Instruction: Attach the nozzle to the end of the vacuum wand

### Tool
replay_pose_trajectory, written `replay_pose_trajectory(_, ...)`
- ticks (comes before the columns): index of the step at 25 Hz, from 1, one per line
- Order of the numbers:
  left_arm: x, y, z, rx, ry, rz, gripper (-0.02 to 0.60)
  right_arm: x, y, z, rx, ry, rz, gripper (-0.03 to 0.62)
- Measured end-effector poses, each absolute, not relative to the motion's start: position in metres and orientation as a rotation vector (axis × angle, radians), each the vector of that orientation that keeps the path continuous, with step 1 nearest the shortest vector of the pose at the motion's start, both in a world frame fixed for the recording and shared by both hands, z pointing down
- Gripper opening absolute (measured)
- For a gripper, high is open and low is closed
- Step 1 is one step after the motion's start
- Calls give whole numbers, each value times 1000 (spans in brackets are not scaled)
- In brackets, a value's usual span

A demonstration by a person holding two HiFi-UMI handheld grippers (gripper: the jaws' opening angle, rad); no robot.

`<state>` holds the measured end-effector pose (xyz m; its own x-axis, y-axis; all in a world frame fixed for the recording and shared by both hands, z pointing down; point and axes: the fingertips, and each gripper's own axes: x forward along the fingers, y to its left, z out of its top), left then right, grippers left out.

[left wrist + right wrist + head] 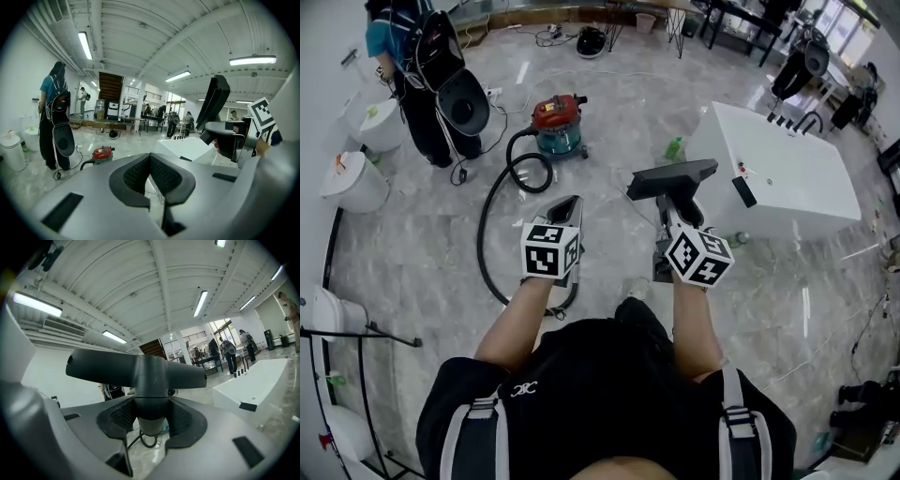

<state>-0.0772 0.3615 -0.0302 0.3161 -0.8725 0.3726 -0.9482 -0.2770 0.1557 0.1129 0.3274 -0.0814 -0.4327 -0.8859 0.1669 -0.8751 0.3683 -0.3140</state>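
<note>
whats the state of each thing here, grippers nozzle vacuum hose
black T-shaped vacuum nozzle: held aloft, attached to nothing
right gripper: shut on the nozzle's neck
left gripper: shut, empty
red canister vacuum: upright on the floor
black flexible hose: looped on the floor

Head view looks steeply down; gripper views look level past their jaws; all share the white box (pixel 787 169)

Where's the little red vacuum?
In the head view the vacuum sits on the floor, upper middle, between a standing person and the white counter, its black hose curling in front.
</note>
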Motion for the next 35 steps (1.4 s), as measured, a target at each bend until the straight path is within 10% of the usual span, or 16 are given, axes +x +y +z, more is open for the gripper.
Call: replay_pose_trajectory(35, -123, 19, 146, 1719, -1901, 407, 11, 50, -116, 41, -1034, 3029, -783, 193)
